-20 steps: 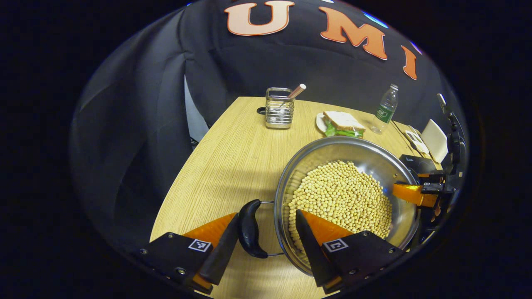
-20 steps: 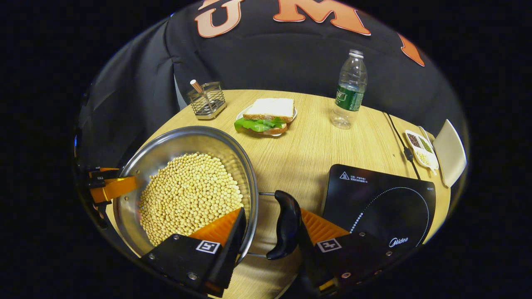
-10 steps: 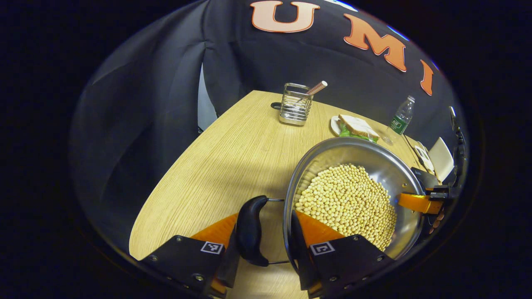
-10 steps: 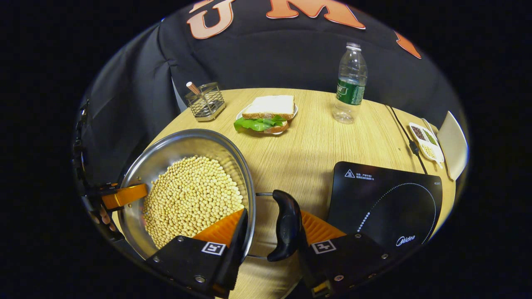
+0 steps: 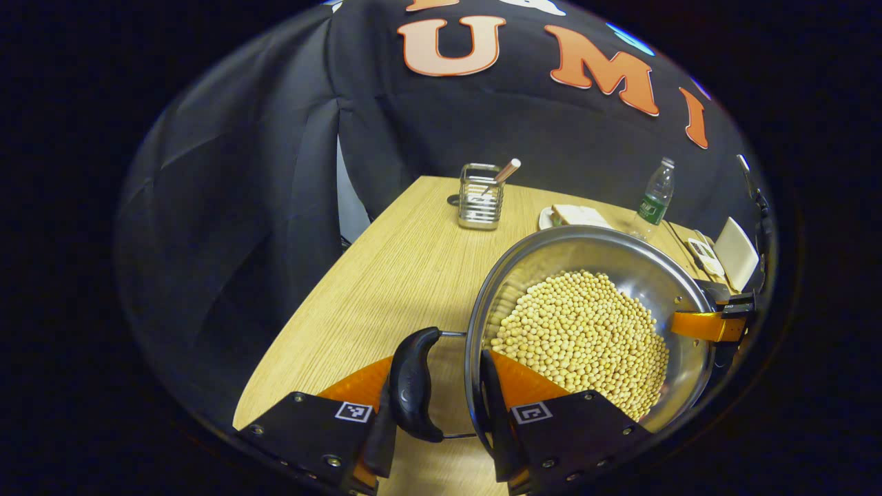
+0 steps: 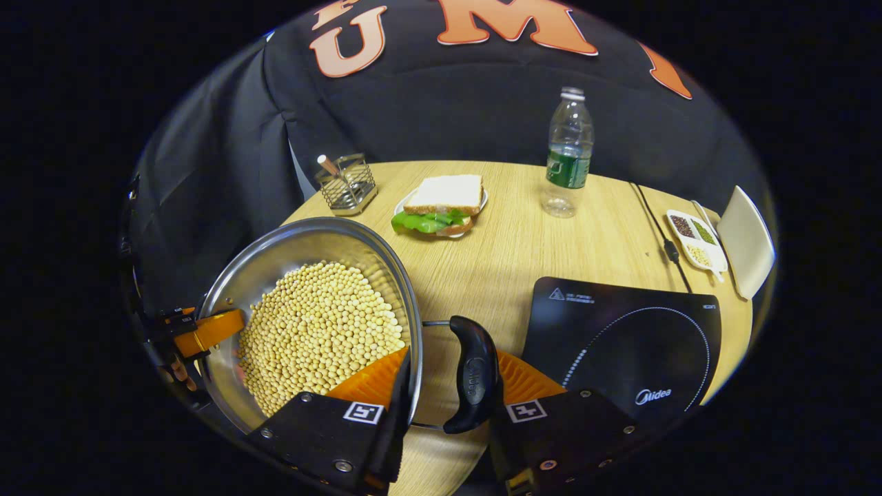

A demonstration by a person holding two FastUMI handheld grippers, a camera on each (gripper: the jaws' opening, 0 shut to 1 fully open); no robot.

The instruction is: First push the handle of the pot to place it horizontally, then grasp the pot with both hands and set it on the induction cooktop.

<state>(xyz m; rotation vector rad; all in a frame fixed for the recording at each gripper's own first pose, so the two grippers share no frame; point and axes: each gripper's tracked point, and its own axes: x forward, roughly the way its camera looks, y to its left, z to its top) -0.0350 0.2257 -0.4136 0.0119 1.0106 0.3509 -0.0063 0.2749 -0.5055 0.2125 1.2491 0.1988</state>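
Gripping the pot (image 5: 592,324) from opposite sides, both grippers clamp it where a handle meets the rim. In the left gripper view, the left gripper (image 5: 434,406) has one finger outside the black left handle (image 5: 412,386) and the other inside the pot wall, touching the soybeans (image 5: 586,337); the two fingers squeeze handle and rim together. In the right gripper view, the right gripper (image 6: 441,393) does the same on the right handle (image 6: 474,375), one finger inside the bowl against the beans, one outside the grip.

Both handles lie flat, level with the rim, sticking straight out on wire loops. The line from one handle to the other is the pot's long axis, and it runs between the two grippers, roughly along the near edge of the table (image 6: 524,241). The pot seems lifted and tipped slightly, though I cannot tell whether its base touches the wood.

The cooktop (image 6: 627,344) sits just beside the right handle, its surface bare. Farther back stand a wire holder (image 6: 346,182), a sandwich (image 6: 441,205), a bottle (image 6: 566,155) and a small dish (image 6: 697,241).
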